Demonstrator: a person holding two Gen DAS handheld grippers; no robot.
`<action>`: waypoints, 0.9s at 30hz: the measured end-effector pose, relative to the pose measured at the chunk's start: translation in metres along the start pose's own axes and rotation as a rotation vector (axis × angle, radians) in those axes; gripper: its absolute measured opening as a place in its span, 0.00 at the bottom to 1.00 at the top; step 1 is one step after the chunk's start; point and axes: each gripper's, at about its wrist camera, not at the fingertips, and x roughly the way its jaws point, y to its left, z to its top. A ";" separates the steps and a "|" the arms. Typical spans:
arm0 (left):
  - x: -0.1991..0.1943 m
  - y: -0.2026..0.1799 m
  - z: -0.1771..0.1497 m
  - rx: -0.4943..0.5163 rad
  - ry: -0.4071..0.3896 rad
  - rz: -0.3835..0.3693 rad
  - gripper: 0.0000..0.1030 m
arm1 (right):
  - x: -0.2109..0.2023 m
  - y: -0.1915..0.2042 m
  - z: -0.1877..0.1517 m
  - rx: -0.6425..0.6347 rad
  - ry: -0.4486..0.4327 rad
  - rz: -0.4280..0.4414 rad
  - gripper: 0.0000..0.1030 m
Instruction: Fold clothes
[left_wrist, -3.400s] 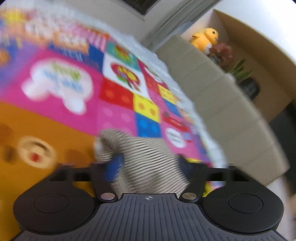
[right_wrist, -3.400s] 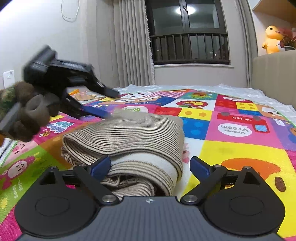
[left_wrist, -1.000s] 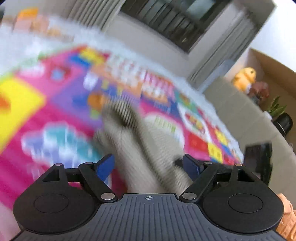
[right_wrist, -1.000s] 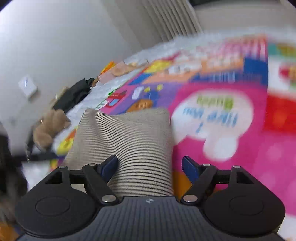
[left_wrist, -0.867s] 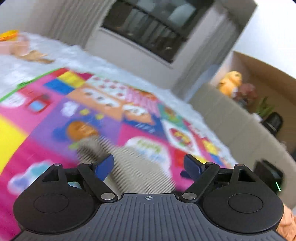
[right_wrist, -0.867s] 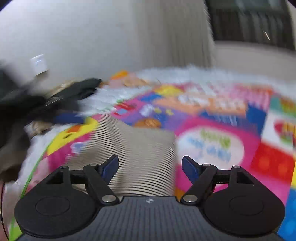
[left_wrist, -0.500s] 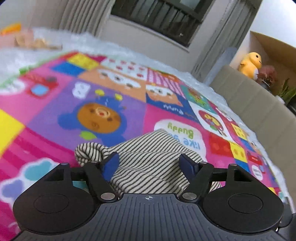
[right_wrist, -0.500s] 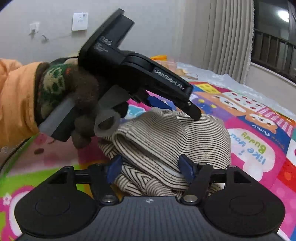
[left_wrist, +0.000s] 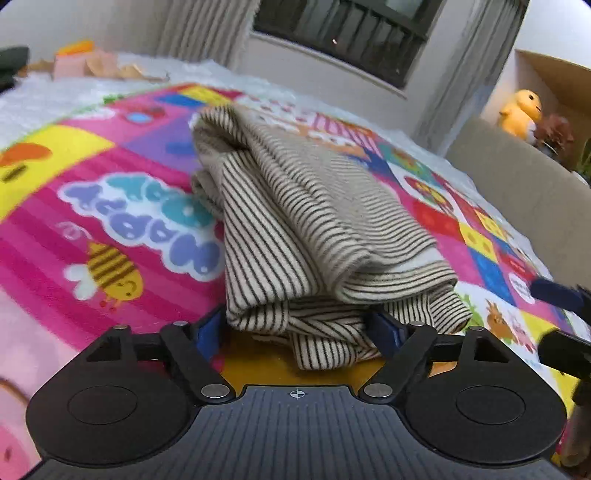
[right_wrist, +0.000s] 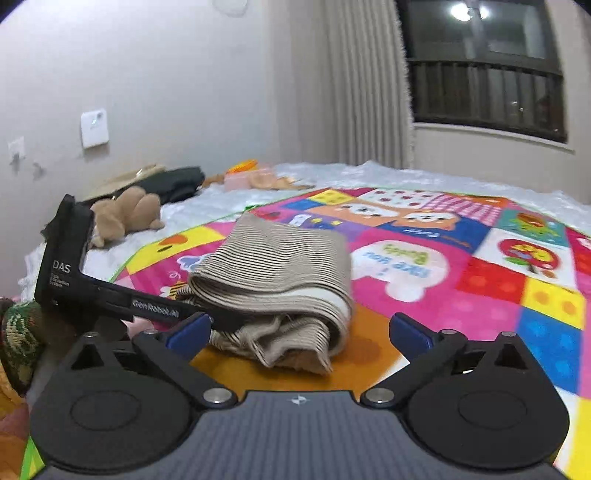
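One folded garment (left_wrist: 314, 229): soft knit, cream with thin dark stripes, bundled into a thick rounded roll with loose layered edges at its near end. It lies on a fleecy patchwork play mat (left_wrist: 110, 206) printed in pink, yellow and blue cartoon panels, spread over the bed, toward the mat's near edge. Left tool (left_wrist: 299, 326): black, blue-padded fingers set apart either side of the bundle's near end, not pinching it. Right tool (right_wrist: 299, 328): fingers wide apart, just short of the bundle. One tan plush toy (right_wrist: 123, 216) rests on white bedding beyond the mat's left edge.
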 end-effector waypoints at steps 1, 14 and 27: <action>-0.007 -0.008 -0.004 0.002 -0.019 0.004 0.80 | -0.009 -0.002 -0.003 0.004 -0.011 -0.009 1.00; -0.049 -0.091 -0.097 0.019 -0.168 0.352 1.00 | 0.004 -0.039 -0.059 0.075 0.184 -0.083 1.00; -0.045 -0.097 -0.102 0.061 -0.172 0.395 1.00 | -0.001 -0.054 -0.057 0.177 0.159 -0.123 1.00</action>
